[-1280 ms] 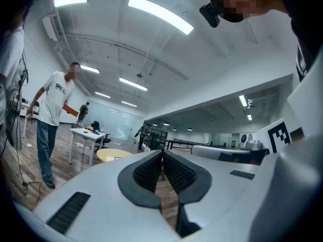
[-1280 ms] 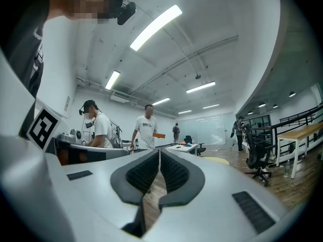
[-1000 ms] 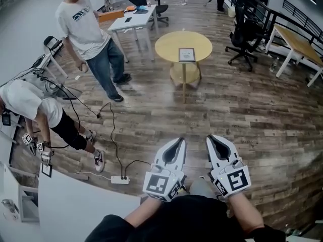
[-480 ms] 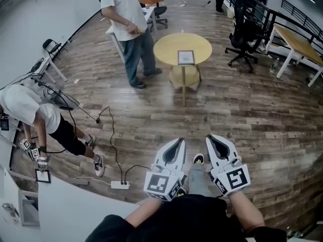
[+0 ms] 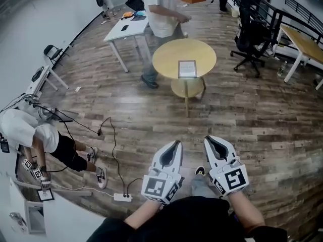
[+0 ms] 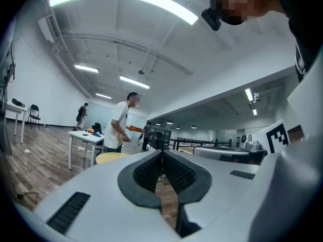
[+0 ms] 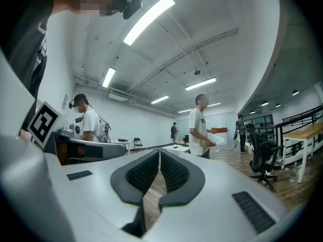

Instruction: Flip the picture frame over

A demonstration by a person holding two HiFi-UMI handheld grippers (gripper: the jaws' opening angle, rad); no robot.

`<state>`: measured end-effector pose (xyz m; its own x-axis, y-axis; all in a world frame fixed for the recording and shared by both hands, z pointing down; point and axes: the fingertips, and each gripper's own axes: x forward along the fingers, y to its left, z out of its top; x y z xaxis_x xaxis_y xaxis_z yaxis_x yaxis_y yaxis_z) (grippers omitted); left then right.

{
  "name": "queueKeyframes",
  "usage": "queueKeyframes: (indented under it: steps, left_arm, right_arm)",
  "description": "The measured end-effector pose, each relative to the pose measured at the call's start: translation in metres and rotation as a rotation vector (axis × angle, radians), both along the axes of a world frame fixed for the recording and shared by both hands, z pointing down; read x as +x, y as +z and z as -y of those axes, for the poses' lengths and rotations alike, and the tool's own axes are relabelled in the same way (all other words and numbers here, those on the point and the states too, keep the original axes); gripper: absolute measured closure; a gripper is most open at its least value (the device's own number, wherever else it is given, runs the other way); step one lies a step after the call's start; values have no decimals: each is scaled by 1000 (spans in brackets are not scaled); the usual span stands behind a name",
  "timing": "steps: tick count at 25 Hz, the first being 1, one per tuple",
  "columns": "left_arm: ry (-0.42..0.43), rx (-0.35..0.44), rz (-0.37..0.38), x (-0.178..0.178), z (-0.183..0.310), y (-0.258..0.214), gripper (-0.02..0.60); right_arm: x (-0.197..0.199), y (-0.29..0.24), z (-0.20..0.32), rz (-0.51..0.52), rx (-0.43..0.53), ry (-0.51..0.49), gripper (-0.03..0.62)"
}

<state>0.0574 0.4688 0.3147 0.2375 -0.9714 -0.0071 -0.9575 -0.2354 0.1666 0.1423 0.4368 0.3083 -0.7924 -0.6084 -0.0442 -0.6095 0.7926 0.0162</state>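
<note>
The picture frame (image 5: 187, 68) lies flat on the round yellow table (image 5: 166, 59), far ahead across the wooden floor. Both grippers are held close to my body, well short of the table, pointing level towards it. My left gripper (image 5: 176, 143) is shut with nothing between its pads; in the left gripper view its tips (image 6: 161, 150) meet and the table's edge (image 6: 108, 158) shows beyond them. My right gripper (image 5: 208, 139) is also shut and empty, and its black pads (image 7: 174, 173) close together in the right gripper view.
A person in a white T-shirt (image 5: 162, 9) stands just behind the round table. A white table (image 5: 126, 28) is at the back left, a black office chair (image 5: 251, 42) at the right. Someone bends over at the left (image 5: 28, 130). A cable and power strip (image 5: 122, 197) lie on the floor.
The round table with the frame has drawn nearer in the head view. The standing person walked from the left to behind the table. Both grippers stayed shut in the same pose.
</note>
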Motion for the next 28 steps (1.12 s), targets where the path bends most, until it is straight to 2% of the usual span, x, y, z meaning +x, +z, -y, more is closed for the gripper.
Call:
queueKeyframes:
  steps: [7, 17, 28]
  left_arm:
    - [-1, 1, 20, 5, 116, -1, 552]
    - [-14, -23, 36, -1, 217, 10, 552]
    - [0, -58, 25, -60, 358, 35, 552]
  right_arm:
    - [9, -6, 111, -1, 7, -15, 571]
    - [-1, 1, 212, -1, -5, -46, 571]
    - [-65, 34, 346, -47, -51, -50, 572]
